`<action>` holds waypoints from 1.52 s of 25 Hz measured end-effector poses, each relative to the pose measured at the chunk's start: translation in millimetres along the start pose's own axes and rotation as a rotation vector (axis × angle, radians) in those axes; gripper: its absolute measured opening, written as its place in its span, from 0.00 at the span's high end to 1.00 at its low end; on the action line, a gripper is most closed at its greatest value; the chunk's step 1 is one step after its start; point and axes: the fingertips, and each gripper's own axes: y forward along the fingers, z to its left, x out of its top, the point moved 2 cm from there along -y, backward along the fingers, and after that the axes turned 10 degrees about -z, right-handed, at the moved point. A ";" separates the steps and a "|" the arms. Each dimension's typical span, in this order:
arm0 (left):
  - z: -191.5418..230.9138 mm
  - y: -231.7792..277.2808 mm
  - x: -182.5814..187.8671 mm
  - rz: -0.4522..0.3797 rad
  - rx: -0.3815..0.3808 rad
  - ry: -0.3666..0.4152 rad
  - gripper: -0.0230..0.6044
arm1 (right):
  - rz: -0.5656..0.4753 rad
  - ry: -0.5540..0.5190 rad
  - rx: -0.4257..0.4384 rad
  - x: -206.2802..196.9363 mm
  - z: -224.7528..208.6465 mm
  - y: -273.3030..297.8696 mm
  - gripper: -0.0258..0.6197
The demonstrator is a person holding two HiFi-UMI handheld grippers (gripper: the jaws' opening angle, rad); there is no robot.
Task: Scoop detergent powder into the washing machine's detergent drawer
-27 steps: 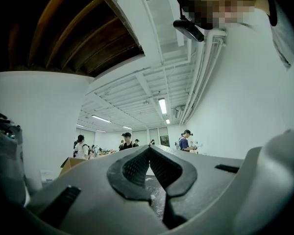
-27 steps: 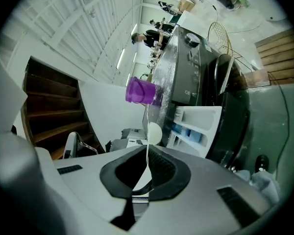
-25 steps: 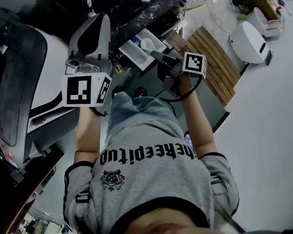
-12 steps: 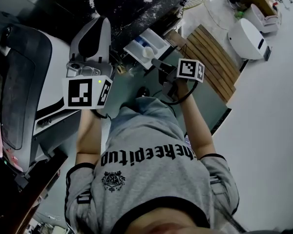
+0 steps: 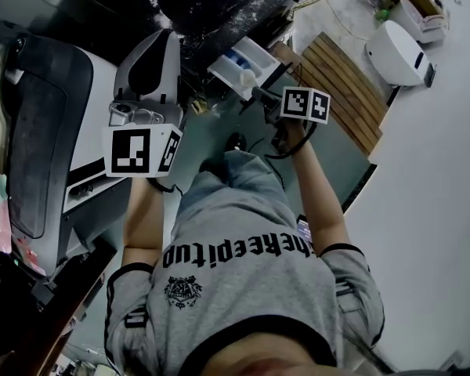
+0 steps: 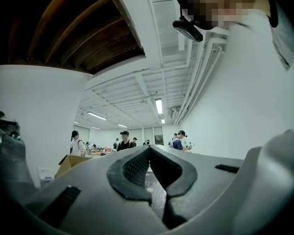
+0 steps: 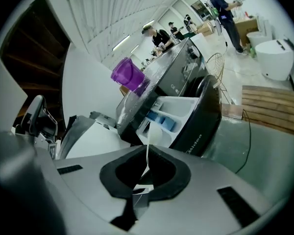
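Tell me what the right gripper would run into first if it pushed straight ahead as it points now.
The right gripper, shut on the scoop, points at the open detergent drawer. The scoop would likely meet the drawer first, though depth is hard to judge.

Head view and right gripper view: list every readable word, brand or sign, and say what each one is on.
"keepitup", upside down, earlier letters unclear: person's grey T-shirt.
"Midea": dark glossy washing machine, on its front.
Small mark on its grey control panel: too small to read.
Cubes of the left gripper and right gripper: black-and-white square codes, no words.
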 end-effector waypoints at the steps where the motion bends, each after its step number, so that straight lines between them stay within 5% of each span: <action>1: 0.6 -2.0 0.3 0.001 -0.002 -0.001 0.96 | 0.001 -0.025 -0.014 0.0 0.3 0.7 0.95; 19: 4.9 -20.1 8.3 -0.006 -0.004 -0.001 0.96 | 0.098 -0.570 -0.249 -5.6 3.4 5.3 0.95; 38: 11.4 -28.0 9.7 -0.010 0.014 -0.007 0.96 | 0.212 -1.200 -0.353 -21.4 17.2 17.7 0.95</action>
